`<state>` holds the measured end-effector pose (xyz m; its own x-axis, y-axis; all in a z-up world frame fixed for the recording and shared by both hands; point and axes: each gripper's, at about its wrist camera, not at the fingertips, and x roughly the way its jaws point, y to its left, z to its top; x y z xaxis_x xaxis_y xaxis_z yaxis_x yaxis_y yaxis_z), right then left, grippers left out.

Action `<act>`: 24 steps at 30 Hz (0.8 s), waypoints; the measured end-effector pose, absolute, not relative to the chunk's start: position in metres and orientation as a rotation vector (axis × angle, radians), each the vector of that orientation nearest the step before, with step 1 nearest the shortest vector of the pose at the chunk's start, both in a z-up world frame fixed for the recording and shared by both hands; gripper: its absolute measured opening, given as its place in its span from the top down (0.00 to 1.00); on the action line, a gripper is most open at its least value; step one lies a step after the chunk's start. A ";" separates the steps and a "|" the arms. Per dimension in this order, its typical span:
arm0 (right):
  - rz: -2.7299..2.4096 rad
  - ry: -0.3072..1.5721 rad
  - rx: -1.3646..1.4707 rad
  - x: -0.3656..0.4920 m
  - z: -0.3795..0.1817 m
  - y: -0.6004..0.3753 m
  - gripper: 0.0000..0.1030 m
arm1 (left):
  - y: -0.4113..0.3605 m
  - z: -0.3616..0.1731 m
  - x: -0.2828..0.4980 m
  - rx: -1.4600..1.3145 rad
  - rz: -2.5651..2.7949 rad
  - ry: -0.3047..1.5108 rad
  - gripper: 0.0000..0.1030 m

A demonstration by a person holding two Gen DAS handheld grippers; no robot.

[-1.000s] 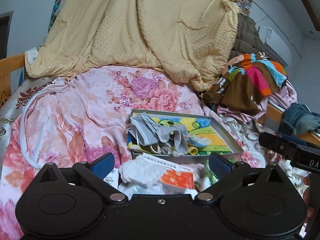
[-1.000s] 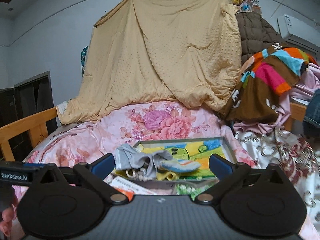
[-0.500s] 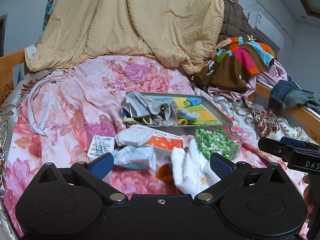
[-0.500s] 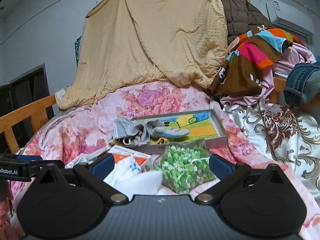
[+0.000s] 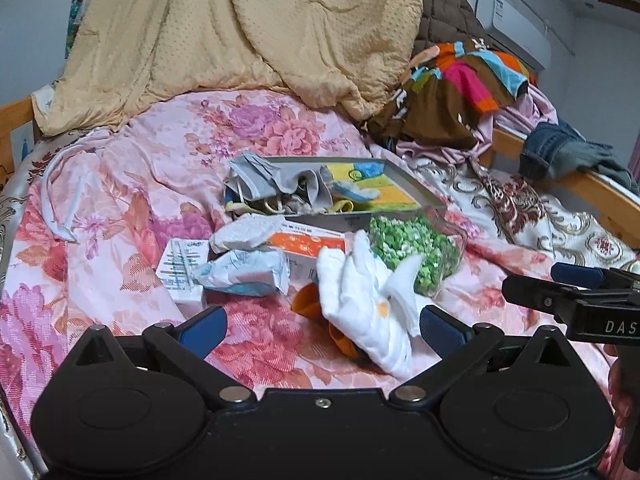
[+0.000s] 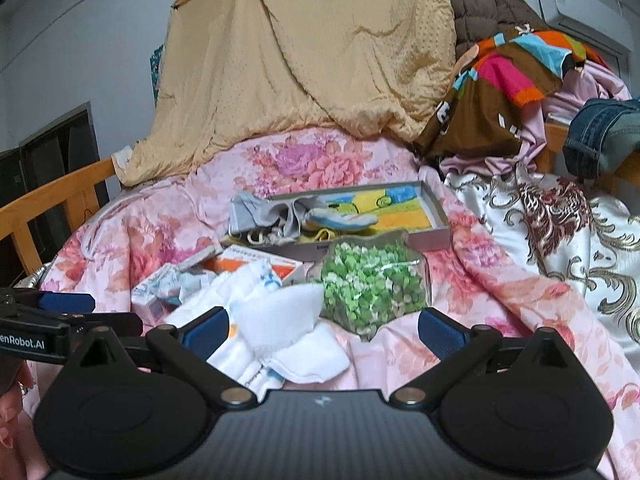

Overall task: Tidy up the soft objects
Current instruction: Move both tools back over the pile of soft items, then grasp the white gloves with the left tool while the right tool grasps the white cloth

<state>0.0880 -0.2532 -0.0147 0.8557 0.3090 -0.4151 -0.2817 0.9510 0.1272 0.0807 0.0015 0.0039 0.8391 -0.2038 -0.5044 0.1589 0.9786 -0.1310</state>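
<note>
- Socks, white ones (image 5: 366, 300), lie in a loose heap on the pink floral bedspread (image 5: 120, 216), right ahead of the left gripper (image 5: 322, 330) and partly between its blue pads.
- Left gripper's jaws are spread wide and nothing is pinched; the heap sits nearer its right finger, with an orange patch showing under the white cloth.
- From the right wrist view the same white socks (image 6: 276, 328) sit low and left, just beside the left finger of the right gripper (image 6: 324, 330).
- Right gripper is spread wide too, and it holds nothing.
- Just beyond the socks, a clear bag of green pieces (image 6: 370, 284) rests on the bedspread, straight ahead of the right gripper.
- Beyond that is a shallow grey box (image 5: 416, 196) with a colourful lining, and grey socks (image 5: 264, 178) and other small ones are piled in its left end.
- Ahead and left of the left gripper lie an orange-and-white carton (image 5: 308, 242), a crumpled white packet (image 5: 244, 272) and a small white box (image 5: 182, 266).
- At the far end of the bed, a tan quilt (image 6: 316, 52) hangs like a curtain.
- Off to the far right, a striped garment (image 6: 508, 80) tops a pile of clothes.
</note>
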 end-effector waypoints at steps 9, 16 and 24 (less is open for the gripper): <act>0.307 0.519 0.065 0.097 -0.028 -0.252 0.00 | -0.001 -0.005 0.089 -0.083 -0.190 0.583 0.01; 0.308 0.556 0.068 0.103 -0.037 -0.251 0.00 | -0.001 -0.011 0.096 -0.102 -0.184 0.619 0.01; 0.301 0.586 0.103 0.113 -0.046 -0.253 0.00 | -0.006 -0.019 0.104 -0.086 -0.171 0.645 0.01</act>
<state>0.1130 -0.2532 -0.0457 0.7912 0.3079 -0.5284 -0.2499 0.9514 0.1800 0.1041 -0.0061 -0.0191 0.7855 -0.1848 -0.5907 0.1316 0.9824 -0.1324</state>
